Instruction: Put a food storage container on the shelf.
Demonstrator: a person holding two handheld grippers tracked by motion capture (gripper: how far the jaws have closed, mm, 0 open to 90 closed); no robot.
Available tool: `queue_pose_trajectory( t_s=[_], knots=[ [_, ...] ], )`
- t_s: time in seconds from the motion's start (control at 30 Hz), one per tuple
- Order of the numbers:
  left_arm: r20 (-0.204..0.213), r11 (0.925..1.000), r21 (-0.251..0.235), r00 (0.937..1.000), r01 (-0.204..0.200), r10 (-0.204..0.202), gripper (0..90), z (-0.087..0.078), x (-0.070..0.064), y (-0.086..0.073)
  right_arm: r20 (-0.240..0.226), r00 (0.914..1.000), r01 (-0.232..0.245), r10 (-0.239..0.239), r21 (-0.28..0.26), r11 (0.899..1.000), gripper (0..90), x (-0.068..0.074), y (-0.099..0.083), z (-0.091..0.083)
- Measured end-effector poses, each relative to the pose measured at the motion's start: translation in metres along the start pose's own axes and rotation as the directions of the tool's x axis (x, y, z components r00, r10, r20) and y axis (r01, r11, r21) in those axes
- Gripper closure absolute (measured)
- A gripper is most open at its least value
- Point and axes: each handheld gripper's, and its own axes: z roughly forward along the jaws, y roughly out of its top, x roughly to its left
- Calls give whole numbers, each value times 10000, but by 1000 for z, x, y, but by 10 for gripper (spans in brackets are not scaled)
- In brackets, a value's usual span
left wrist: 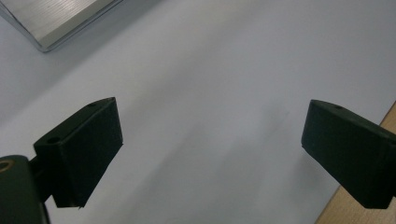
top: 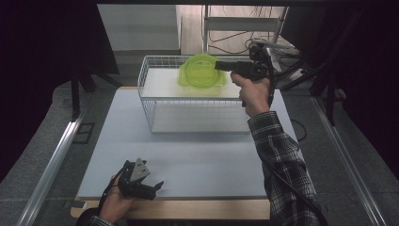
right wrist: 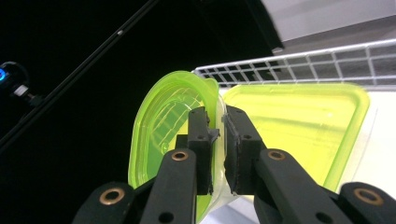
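A white wire basket (top: 150, 101) stands at the far middle of the grey table (top: 188, 155). Over its back part my right gripper (top: 219, 65) holds a translucent green plastic container (top: 200, 73) tilted on edge. In the right gripper view the jaws of my right gripper (right wrist: 217, 116) are shut on that container's rim (right wrist: 163, 126). A second green container (right wrist: 299, 126) sits just behind it, inside the basket's wire wall (right wrist: 327, 60). My left gripper (top: 157, 187) rests low at the table's near left edge. Its jaws (left wrist: 212, 140) are wide open over bare table.
A white board (top: 197, 122) lies as the basket's floor. An aluminium rail (left wrist: 51, 23) runs along the table's left side. Cables and a metal frame (top: 244, 28) stand behind the basket. The wooden table edge (top: 197, 209) is at the front.
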Motion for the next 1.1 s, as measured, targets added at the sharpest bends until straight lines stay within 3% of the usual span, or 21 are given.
queue_pose_trajectory(
  t_s=[0.27,0.53,0.63,0.73,1.1],
  knots=[
    [48,10000,-17,10000,-8,8,50,0,0,0,407,9989,-234,249,-386,9990,813,-7,11,12],
    [79,10000,-16,10000,-24,24,50,0,0,0,643,9973,-341,365,-374,9987,804,-12,16,21],
    [78,10000,-9,9999,-64,64,50,0,0,0,787,9967,-191,220,-374,9991,793,-11,16,22],
    [98,10000,5,9999,-99,99,51,0,0,0,1344,9909,166,-123,-309,9994,774,-9,17,26],
    [157,9999,34,9998,-107,106,51,1,-1,0,1914,9813,282,-196,-426,9987,719,-11,17,30]
  ],
)
